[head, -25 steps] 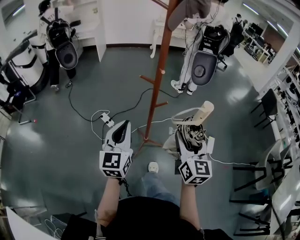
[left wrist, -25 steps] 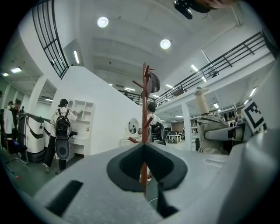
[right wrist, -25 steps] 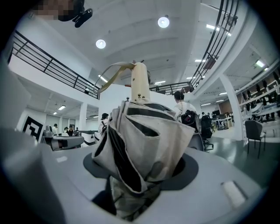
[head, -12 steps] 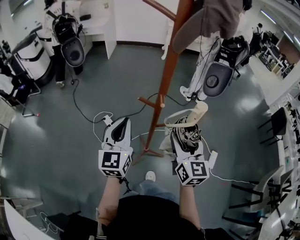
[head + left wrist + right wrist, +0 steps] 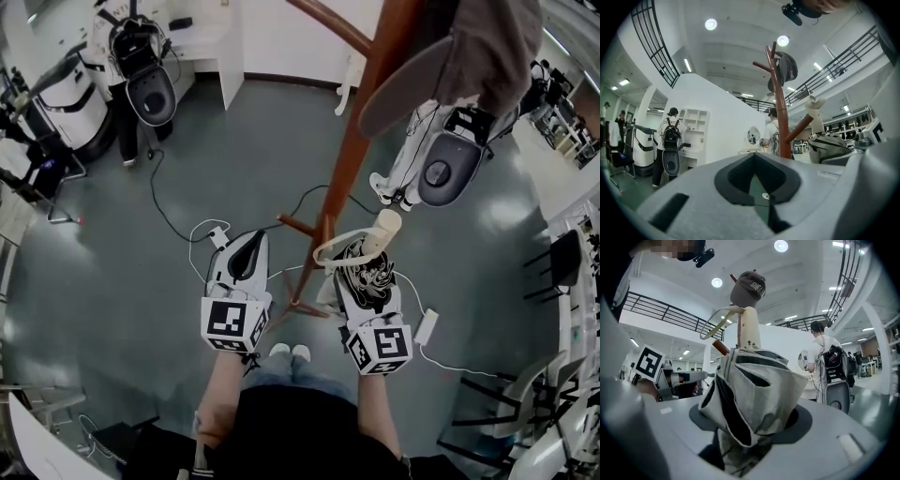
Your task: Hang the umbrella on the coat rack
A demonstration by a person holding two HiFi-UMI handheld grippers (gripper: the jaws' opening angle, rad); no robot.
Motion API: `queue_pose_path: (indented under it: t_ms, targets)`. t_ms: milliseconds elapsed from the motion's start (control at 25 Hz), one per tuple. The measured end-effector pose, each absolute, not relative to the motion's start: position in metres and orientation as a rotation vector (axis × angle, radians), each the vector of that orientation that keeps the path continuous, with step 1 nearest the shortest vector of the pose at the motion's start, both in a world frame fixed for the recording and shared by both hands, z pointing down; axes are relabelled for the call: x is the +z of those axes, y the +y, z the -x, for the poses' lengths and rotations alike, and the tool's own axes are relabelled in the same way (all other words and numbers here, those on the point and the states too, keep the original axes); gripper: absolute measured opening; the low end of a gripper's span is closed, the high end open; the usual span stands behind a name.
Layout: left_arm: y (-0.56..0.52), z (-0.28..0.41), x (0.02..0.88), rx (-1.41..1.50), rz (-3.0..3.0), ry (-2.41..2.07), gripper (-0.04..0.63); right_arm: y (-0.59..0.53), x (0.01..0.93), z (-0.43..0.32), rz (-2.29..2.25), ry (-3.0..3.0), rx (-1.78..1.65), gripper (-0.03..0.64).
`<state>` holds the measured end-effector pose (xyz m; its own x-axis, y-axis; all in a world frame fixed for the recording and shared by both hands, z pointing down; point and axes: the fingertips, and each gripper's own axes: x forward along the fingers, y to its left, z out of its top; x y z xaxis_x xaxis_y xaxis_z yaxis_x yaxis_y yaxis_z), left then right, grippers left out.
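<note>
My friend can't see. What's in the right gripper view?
The right gripper is shut on a folded pale umbrella, its cream handle pointing up toward a brown coat rack with a cap on top. A person stands at the right.

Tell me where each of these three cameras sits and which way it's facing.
Head view: on the person's head, looking steeply down at the floor; shows forearms, the left gripper and the right gripper clamping the folded umbrella.
Left gripper view: rides the left gripper, looking level along its empty jaws toward the coat rack.
Right gripper view: rides the right gripper, looking level along jaws gripping the umbrella.
Shared: all three show the coat rack and umbrella.
</note>
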<state>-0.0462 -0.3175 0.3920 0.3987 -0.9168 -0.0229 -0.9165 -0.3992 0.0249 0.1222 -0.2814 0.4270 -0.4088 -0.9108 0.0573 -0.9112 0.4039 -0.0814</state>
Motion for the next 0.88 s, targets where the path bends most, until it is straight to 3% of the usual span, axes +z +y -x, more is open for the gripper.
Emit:
queue_pose_path:
  t_ms: [880]
  targets:
    - [-0.333,0.019,0.395,-0.050,-2.677,-1.605,0.006,-0.290,0.474,-0.131,-1.702,-2.520,0.220,0.285]
